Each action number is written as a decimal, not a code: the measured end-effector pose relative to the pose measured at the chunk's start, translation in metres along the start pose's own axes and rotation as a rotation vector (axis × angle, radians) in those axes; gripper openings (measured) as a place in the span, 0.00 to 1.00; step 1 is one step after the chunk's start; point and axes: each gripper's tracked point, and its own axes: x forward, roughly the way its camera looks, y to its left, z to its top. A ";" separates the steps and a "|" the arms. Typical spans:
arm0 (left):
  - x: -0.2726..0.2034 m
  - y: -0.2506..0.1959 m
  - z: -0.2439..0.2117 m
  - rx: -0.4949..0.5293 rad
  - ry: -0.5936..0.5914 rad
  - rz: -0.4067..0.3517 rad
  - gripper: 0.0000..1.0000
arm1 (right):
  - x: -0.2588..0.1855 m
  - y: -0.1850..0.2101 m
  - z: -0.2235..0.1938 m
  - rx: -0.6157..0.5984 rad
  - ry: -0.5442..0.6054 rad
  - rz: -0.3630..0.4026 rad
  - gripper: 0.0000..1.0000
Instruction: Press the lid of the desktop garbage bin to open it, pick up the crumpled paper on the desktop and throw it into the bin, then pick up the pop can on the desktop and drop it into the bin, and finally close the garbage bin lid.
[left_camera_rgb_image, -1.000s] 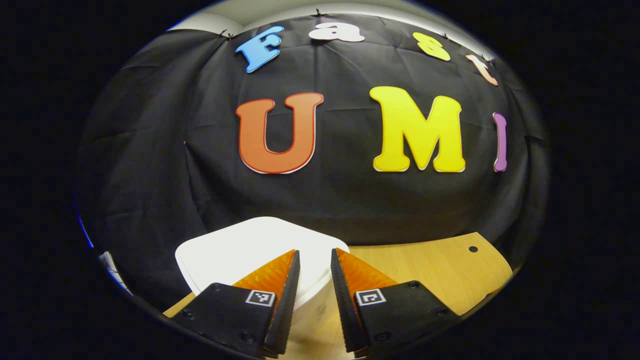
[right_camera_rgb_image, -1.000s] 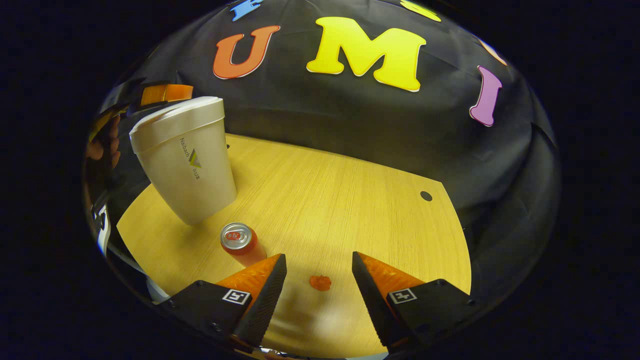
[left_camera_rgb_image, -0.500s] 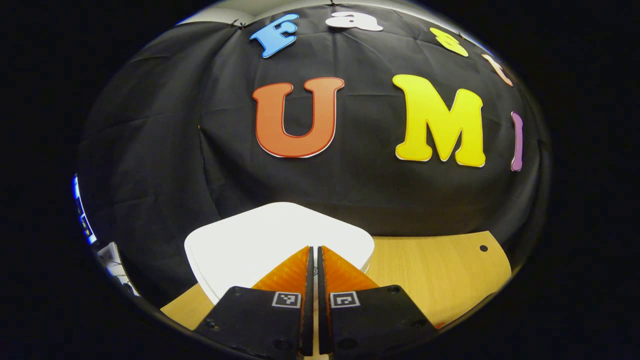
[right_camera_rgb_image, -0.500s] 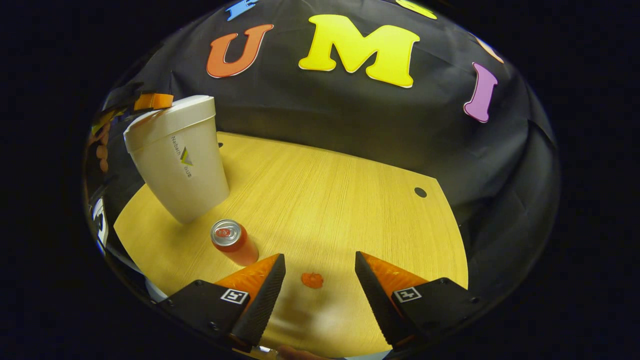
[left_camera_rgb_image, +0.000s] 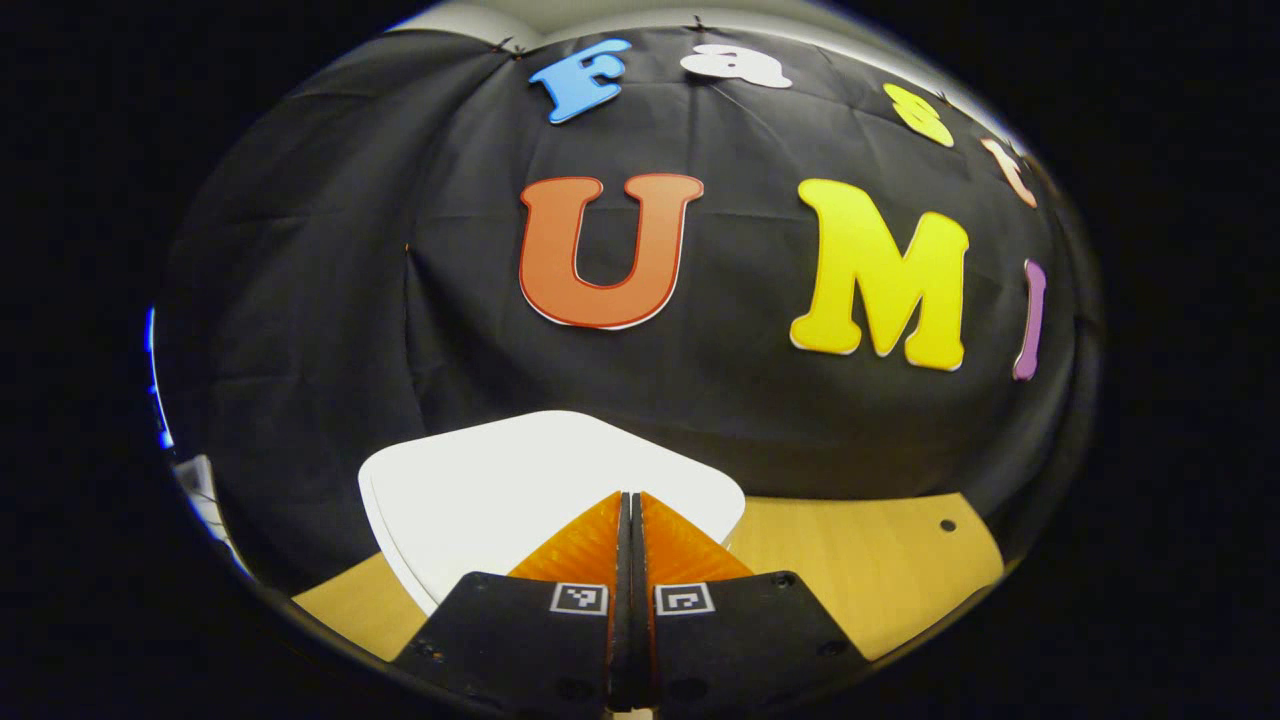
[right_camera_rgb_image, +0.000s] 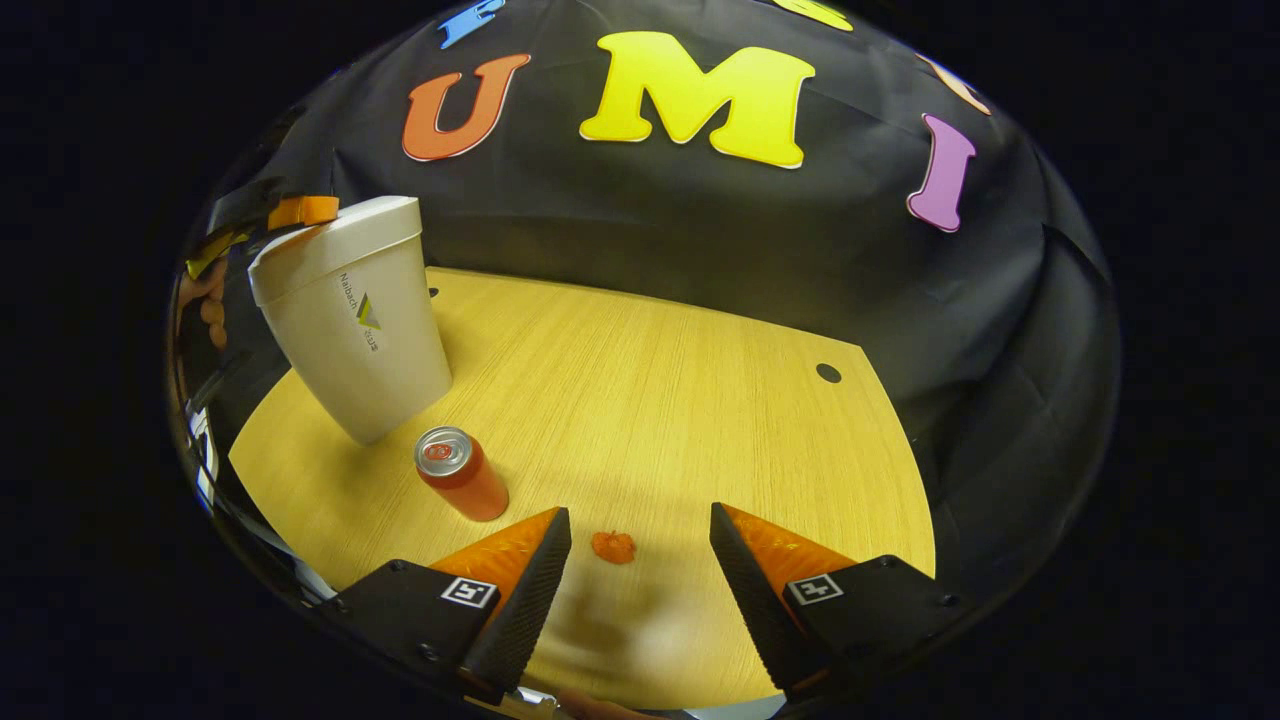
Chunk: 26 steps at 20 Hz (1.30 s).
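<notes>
White plastic lid (left_camera_rgb_image: 520, 470) low in the left gripper view lies under the closed left gripper (left_camera_rgb_image: 630, 497), which should press straight down, while the spread right gripper (right_camera_rgb_image: 640, 525) brackets the crumpled paper (right_camera_rgb_image: 613, 546).

A light wooden tabletop (right_camera_rgb_image: 660, 400) with a curved edge and a small round hole (right_camera_rgb_image: 828, 373) near its far right corner (another by the far left), black cloth wall (left_camera_rgb_image: 300, 300) hanging creased behind it

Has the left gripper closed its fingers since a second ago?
Yes. The left gripper has shut, its fingers meeting over the white bin lid.
</notes>
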 end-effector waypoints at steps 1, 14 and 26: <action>0.000 0.008 -0.004 0.036 0.016 0.033 0.04 | -0.004 -0.002 -0.001 0.000 -0.006 -0.002 0.89; -0.102 -0.048 0.046 0.208 -0.132 -0.079 0.90 | -0.023 -0.014 -0.024 0.032 -0.032 0.010 0.92; -0.164 -0.057 -0.102 0.211 0.148 -0.146 0.99 | 0.005 0.001 -0.058 -0.010 0.080 0.035 0.92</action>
